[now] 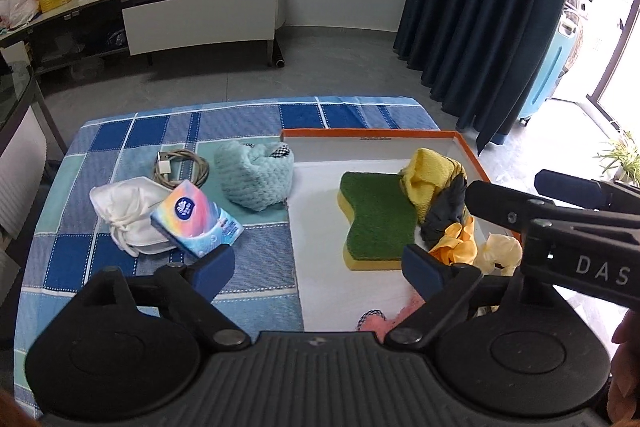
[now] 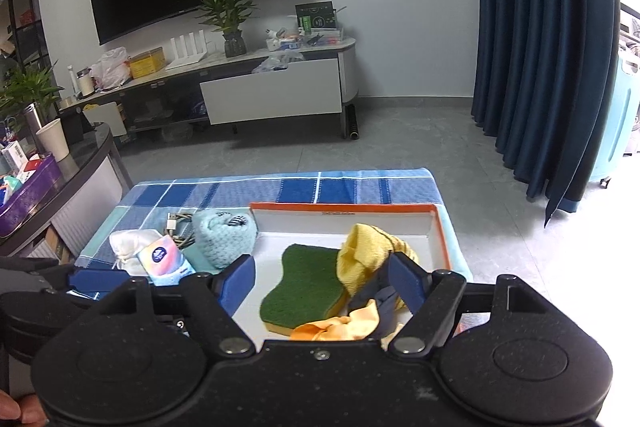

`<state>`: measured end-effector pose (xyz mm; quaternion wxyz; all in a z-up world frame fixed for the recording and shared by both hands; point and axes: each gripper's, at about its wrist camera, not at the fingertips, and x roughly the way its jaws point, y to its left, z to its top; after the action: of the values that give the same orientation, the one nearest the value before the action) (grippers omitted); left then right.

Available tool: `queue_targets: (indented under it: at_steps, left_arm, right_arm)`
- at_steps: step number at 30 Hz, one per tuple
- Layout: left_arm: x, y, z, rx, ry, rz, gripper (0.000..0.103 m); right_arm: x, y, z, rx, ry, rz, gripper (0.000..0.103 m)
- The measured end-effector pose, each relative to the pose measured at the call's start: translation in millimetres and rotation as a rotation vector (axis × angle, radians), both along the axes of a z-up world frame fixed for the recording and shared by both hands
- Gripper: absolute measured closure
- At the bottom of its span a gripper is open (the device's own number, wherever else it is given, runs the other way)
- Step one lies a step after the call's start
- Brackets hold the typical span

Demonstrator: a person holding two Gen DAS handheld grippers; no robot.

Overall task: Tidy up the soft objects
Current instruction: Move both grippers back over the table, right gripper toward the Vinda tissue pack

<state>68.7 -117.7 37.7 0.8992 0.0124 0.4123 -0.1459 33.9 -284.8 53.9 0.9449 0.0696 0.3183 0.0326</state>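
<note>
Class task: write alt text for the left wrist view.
An open left gripper hovers over a checked tablecloth; an orange-rimmed tray holds a green sponge and yellow cloth, with a tissue pack outside it.

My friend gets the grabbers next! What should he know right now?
Left gripper: jaws open, holding nothing.
Right gripper: jaws open, holding nothing.
In the orange-rimmed box: green sponge, yellow cloth, dark cloth, orange scrunchie, pale glove, something pink near the front.
On the checked cloth, outside the box: teal fluffy item, white pouch, tissue pack, cable.
Left: probably the teal item, pouch and tissues.
</note>
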Motion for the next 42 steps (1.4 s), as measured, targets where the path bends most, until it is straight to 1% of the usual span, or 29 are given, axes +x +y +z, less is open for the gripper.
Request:
queue_targets:
  at_steps: [2,8,11,16,18,22,25,28,42]
  left_arm:
    - [-1.4,8.6,-0.7,-0.004,0.001,0.024,0.006]
    - [-6.3,37.1,-7.0,0.0,0.013,0.075,0.003]
    - [-7.6,53.6,-11.9,0.009,0.018,0.121,0.003]
    - [-9.4,79.4,-16.3,-0.008,0.035,0.176,0.003]
    - [-9.9,87.3,-17.5,0.003,0.037,0.204,0.003]
    - [-11.5,102.0,-18.9,-0.001,0.041,0.224,0.003]
    - [-11.7,108.2,-19.4,0.018,0.034,0.231,0.002]
    - [-10.4,114.0,-20.4,0.011,0.042,0.238,0.002]
    - [-3.3,130.0,-24.1,0.004,0.058,0.27,0.001]
  right_arm:
    - [-0.7,5.5,0.5,0.001,-0.001,0.006,0.013]
    - [-1.0,26.1,-3.7,0.001,0.015,0.043,0.013]
    - [-0.9,39.0,-7.9,-0.007,0.028,0.072,0.013]
    - [-1.0,57.5,-11.9,-0.008,0.041,0.112,0.013]
    - [-0.1,64.5,-12.6,-0.006,0.045,0.124,0.013]
    - [1.6,75.8,-15.2,-0.005,0.054,0.149,0.013]
    - [3.3,83.6,-17.0,-0.006,0.061,0.166,0.013]
    - [4.2,89.1,-19.3,-0.007,0.068,0.178,0.013]
    - [13.2,108.4,-25.1,-0.023,0.091,0.23,0.013]
